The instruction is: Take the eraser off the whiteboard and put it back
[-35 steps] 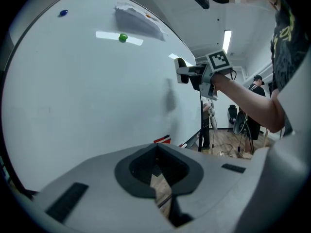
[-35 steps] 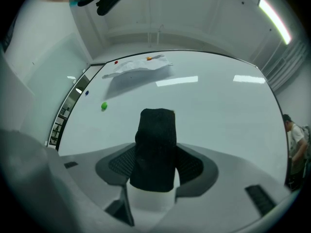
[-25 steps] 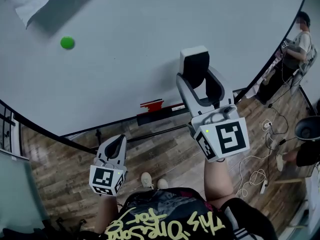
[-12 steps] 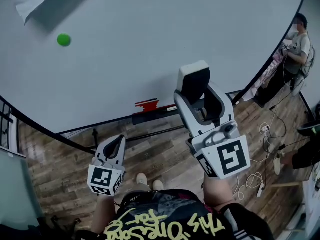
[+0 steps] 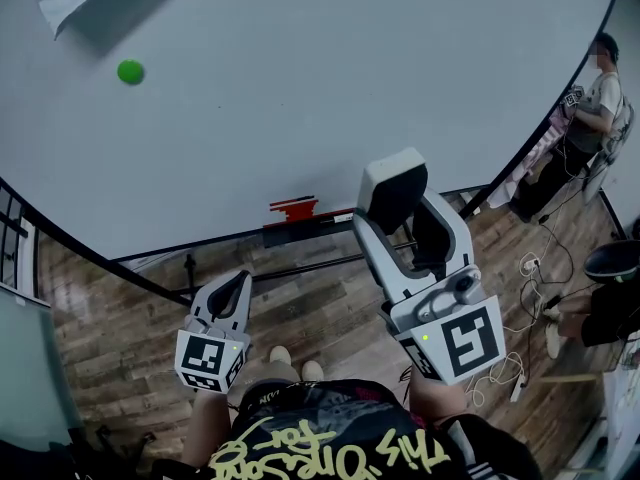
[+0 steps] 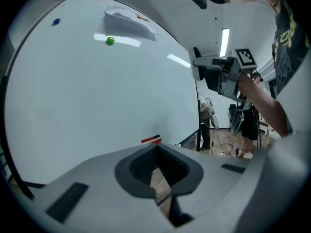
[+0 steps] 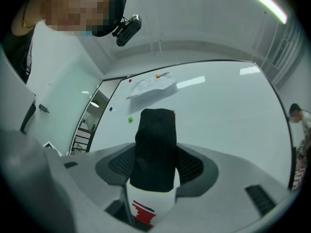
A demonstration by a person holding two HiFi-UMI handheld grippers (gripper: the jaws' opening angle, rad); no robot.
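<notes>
One step of two judged done: eraser (image 7: 154, 149) clamped between the jaws of right gripper (image 5: 408, 230), at 3 o'clock from centre, apparently clear of whiteboard (image 5: 300, 88). Return outstanding. Left gripper (image 5: 228, 293), 7 o'clock: jaws together, nothing held.

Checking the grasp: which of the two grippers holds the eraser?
The right gripper: its jaws clamp the black-felted eraser, while the left gripper is shut on nothing.
</notes>
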